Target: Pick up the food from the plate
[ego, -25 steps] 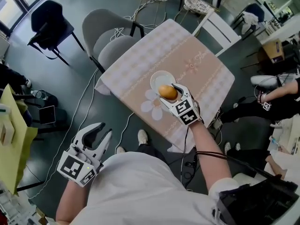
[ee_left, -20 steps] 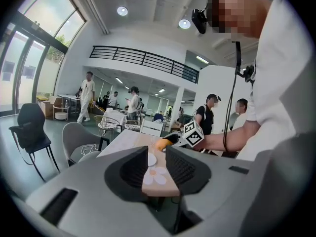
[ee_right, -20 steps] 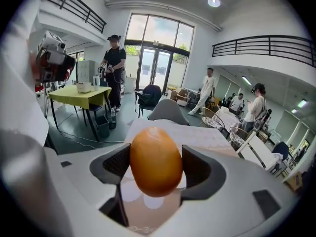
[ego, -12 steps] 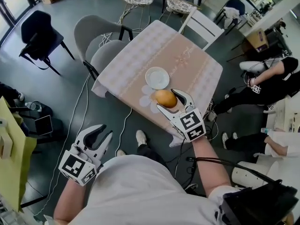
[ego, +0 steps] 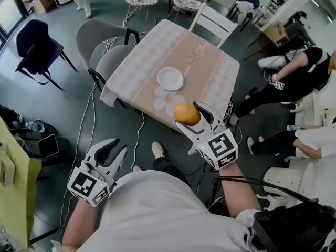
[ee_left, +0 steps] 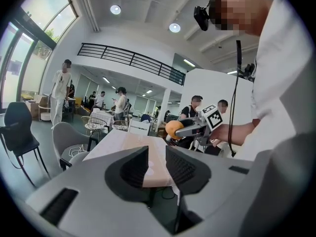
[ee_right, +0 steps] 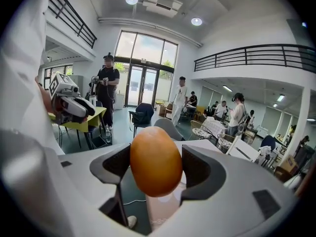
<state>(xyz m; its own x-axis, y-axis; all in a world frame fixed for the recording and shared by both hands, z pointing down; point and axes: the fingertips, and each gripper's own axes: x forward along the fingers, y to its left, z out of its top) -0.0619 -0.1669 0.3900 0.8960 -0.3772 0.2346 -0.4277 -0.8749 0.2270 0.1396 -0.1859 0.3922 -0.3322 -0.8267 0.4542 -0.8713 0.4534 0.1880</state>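
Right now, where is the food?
The food is clamped in the right hand-held gripper, centre-right of the head view, by the table's near edge and nearer the person than the empty white plate.

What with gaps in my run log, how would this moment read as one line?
right claw: shut on orange food | left claw: open, empty | plate: bare, on table

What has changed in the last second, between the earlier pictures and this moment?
The right gripper, shut on the orange food, has lifted it off the plate and drawn it back toward the person. The plate now lies bare on the table. The left gripper stayed low at the person's left, open and empty.
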